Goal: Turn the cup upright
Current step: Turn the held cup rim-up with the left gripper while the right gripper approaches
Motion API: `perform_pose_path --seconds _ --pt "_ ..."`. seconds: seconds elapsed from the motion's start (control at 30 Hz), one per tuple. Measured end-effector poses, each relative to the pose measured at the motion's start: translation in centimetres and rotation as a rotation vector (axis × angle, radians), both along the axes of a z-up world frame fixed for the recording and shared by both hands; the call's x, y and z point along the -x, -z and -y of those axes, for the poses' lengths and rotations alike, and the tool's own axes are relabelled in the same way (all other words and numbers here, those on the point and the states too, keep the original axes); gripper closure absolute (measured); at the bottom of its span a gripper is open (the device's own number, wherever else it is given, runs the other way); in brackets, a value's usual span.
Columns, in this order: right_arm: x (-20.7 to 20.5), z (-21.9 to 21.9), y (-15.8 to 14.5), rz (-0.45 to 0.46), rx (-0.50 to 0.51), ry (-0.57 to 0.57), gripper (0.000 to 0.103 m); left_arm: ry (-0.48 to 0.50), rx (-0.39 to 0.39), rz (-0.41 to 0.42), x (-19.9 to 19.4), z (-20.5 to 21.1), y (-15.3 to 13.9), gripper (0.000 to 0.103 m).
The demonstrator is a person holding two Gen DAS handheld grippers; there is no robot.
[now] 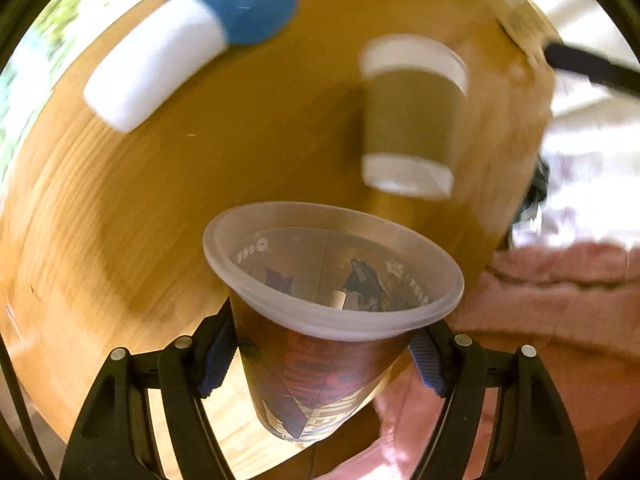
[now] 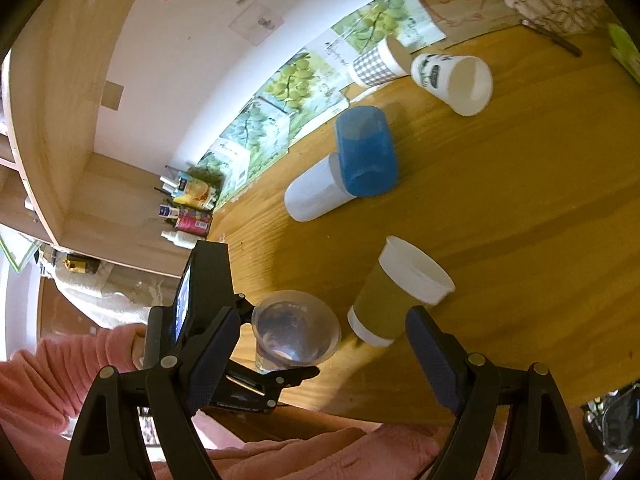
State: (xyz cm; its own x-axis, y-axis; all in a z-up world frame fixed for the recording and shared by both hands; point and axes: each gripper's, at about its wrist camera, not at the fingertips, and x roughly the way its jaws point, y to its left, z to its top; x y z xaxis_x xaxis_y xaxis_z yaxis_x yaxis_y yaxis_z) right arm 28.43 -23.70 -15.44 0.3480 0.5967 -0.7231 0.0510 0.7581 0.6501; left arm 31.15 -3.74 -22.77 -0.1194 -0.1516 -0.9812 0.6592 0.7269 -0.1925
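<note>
My left gripper [image 1: 320,354] is shut on a clear plastic cup [image 1: 316,320] with a printed sleeve, mouth up toward the camera, held over the wooden table [image 1: 120,220] near its front edge. The same cup [image 2: 294,334] shows in the right wrist view, gripped by the left gripper [image 2: 280,340] at the table's near edge. My right gripper [image 2: 324,356] is open and empty, close to the table edge. A brown-sleeved paper cup [image 2: 394,292] stands just ahead of it, mouth up; it also shows blurred in the left wrist view [image 1: 412,116].
A white cup [image 2: 316,194] and a blue cup [image 2: 366,150] lie on their sides mid-table. A printed white cup [image 2: 454,78] lies on its side and a checked cup [image 2: 376,64] sits behind it. Boxes [image 2: 288,92] line the wall. A pink sleeve [image 2: 60,376] is at lower left.
</note>
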Motion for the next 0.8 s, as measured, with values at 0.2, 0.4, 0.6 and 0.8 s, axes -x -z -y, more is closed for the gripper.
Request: perform_pose_path --seconds 0.2,0.4,0.6,0.8 --pt "-2.5 -0.6 -0.1 -0.003 0.0 -0.086 0.018 -0.247 0.059 -0.009 -1.7 -1.4 0.0 0.025" --pt "-4.6 -1.2 0.2 -0.016 0.003 -0.163 0.018 -0.453 0.124 -0.034 -2.9 -2.7 0.3 0.025" --pt "-6.1 -1.7 1.0 -0.044 -0.001 -0.215 0.018 -0.581 0.157 -0.047 -4.0 -4.6 0.3 0.025" --pt "-7.2 -2.1 1.6 -0.071 -0.003 -0.251 0.018 -0.66 0.183 -0.061 -3.0 -3.0 1.5 0.025"
